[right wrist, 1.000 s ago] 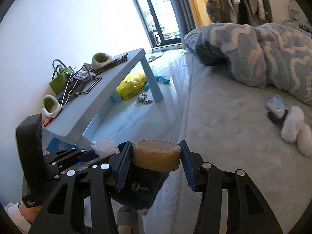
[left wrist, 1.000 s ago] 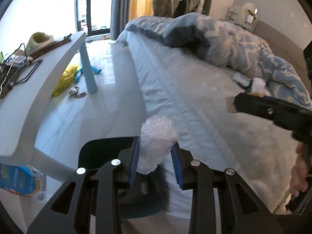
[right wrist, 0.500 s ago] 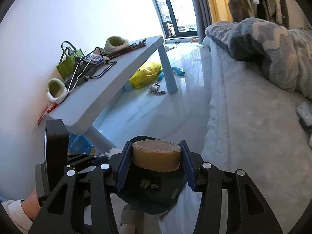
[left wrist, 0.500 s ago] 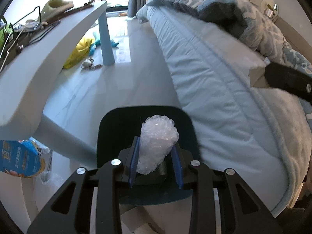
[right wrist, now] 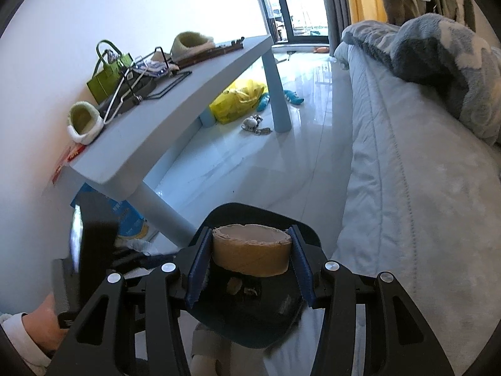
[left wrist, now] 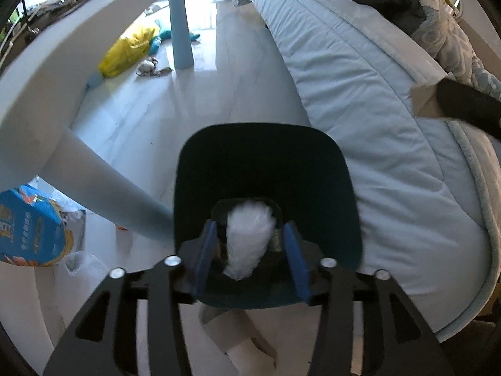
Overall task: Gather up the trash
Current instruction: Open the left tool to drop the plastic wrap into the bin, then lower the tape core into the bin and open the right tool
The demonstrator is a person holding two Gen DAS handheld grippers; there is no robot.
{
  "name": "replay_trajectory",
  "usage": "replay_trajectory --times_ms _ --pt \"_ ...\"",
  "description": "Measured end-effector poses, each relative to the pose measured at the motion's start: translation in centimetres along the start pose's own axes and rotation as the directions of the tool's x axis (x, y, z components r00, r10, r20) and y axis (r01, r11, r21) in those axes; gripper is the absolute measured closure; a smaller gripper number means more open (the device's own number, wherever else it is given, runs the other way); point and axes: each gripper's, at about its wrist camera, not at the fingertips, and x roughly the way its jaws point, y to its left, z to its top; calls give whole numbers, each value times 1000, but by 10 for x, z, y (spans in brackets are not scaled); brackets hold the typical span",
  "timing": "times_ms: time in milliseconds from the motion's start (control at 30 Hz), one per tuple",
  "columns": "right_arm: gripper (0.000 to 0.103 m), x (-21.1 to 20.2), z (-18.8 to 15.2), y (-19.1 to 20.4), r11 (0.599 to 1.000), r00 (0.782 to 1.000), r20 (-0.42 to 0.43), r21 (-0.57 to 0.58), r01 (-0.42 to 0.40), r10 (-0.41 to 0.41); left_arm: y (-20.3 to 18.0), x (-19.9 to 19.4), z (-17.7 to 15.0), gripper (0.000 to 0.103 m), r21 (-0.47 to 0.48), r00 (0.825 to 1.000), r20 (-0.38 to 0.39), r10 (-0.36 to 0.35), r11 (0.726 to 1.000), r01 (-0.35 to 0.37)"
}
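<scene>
Left gripper (left wrist: pixel 250 250) directly above dark bin (left wrist: pixel 266 163); blue pads spread apart, clear of bubble wrap wad (left wrist: pixel 247 241) on both sides. Wad blurred, long axis running 12-to-6, lying between the pads and over the bin mouth; judged released and dropping, though contact cannot be ruled out. Half a second ago pads pinched the wad; now gaps show at 3 and 9 o'clock. Bin also larger and more centred than a second ago, when the bed (left wrist: pixel 375 125) filled the view.

Right gripper (right wrist: pixel 250 250) clamped on cardboard tape core (right wrist: pixel 250 250), axis roughly upright, open end up, unchanged across frames. Bin rim (right wrist: pixel 256 210) just beyond at 12 o'clock, interior directly below the core. Next move judged: opening of right pads over the bin.
</scene>
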Motion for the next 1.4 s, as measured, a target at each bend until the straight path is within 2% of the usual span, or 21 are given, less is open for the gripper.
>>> replay_trajectory --times_ms 167,467,700,900,1067,1200,1267,1333,1400 --pt "53 23 -7 -1 1000 999 -50 6 16 -16 12 -13 2 37 -41 999 42 -14 999 16" --pt "53 61 -20 0 999 991 -128 12 43 -41 21 -46 10 35 -66 989 144 -34 997 44" --pt "53 86 -32 5 998 980 -188 -1 58 -57 22 -80 20 37 -80 964 258 -60 993 83" --pt "53 107 -46 11 996 964 -250 -33 78 -84 23 -97 24 44 -97 948 310 -69 990 104" --pt "53 118 -59 16 992 946 -302 -78 102 -120 19 -115 28 50 -93 928 364 -81 988 123" --pt "53 122 -66 14 990 936 -326 -87 109 -132 15 -127 28 50 -87 911 399 -102 985 148" --pt "51 123 -67 13 989 934 -330 -92 112 -137 13 -130 29 50 -82 906 409 -107 985 153" --pt "40 125 -69 13 989 932 -334 -97 110 -137 13 -131 29 50 -85 906 409 -110 984 157" --pt "36 129 -72 14 987 929 -339 -108 117 -147 12 -133 31 50 -87 904 413 -112 983 162"
